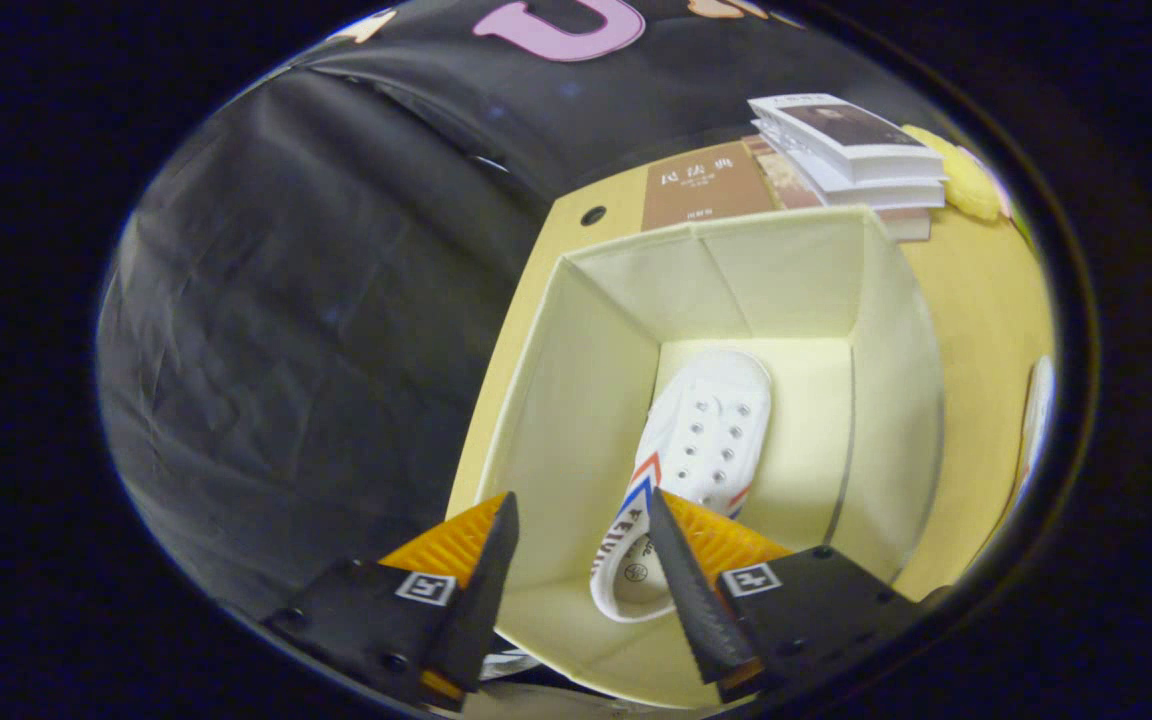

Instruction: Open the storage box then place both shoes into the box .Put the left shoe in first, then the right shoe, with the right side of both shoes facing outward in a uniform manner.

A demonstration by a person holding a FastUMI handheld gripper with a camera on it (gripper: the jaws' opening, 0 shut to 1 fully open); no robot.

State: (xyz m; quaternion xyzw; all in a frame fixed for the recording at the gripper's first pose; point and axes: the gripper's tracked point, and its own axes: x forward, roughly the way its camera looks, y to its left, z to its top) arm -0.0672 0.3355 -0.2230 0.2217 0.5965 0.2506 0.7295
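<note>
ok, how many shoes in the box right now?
1. A white shoe lies on the floor of the open box, just ahead of the open gripper, its heel partly behind one finger. No second shoe visible inside.

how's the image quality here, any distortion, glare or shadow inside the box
Gripper view: strong fisheye bend, so the storage box walls bow outward; white shoe inside is sharp and brightly lit, with shadow on the box wall beside it; no harsh glare; the gripper is in focus, jaws open above the box.
</note>
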